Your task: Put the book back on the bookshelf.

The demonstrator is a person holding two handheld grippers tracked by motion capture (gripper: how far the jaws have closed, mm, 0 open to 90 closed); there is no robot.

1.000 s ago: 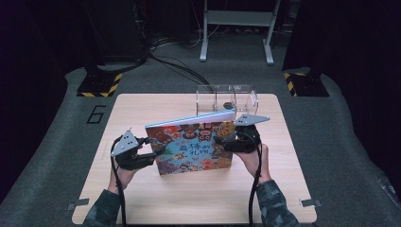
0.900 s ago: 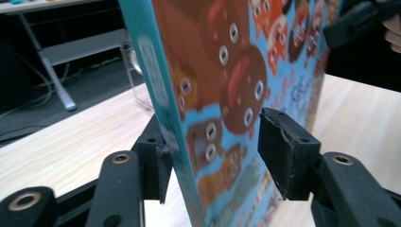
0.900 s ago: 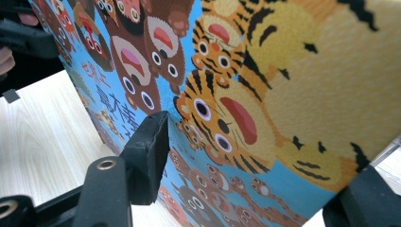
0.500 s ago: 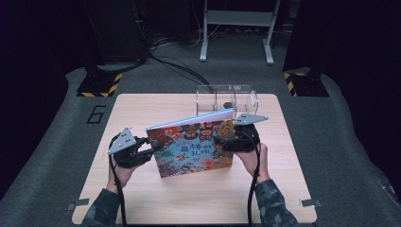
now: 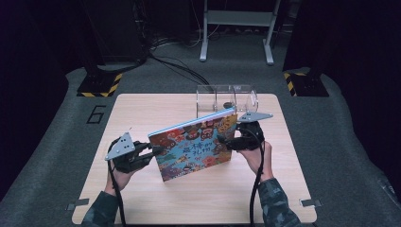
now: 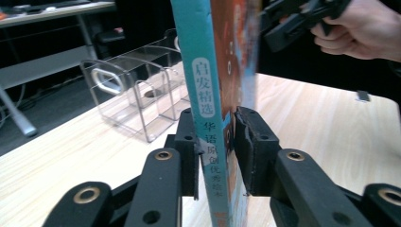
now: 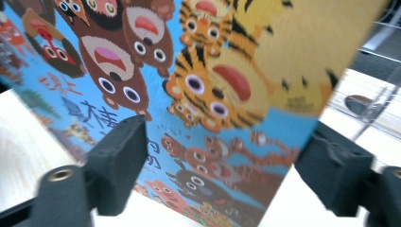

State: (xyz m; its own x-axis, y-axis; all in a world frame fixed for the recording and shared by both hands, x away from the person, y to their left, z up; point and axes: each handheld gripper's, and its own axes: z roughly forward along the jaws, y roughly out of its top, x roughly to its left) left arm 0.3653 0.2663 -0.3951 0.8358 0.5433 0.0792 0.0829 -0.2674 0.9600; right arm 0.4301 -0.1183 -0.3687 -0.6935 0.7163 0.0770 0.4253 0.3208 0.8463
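Note:
A colourful picture book (image 5: pixel 194 144) stands tilted on its lower edge on the wooden table (image 5: pixel 142 109). My left gripper (image 5: pixel 153 151) is at the book's left end. In the left gripper view its jaws (image 6: pixel 215 146) have just been closing and now pinch the blue spine (image 6: pixel 201 71). My right gripper (image 5: pixel 227 142) is at the book's right end. Its jaws (image 7: pixel 227 156) have just been opening and stand wide, with the cartoon-animal cover (image 7: pixel 213 71) in front of them and no pad pressing on it.
A clear acrylic rack (image 5: pixel 227 97) with dividers stands at the table's back edge, just behind the book, also in the left gripper view (image 6: pixel 137 94). The right hand and gripper (image 6: pixel 283 23) are beyond the book. Dark stands and cables lie on the floor behind.
The left jaws have closed on the spine and the right jaws have spread apart. The book's left end sits slightly lower than before. Both hands stayed in place.

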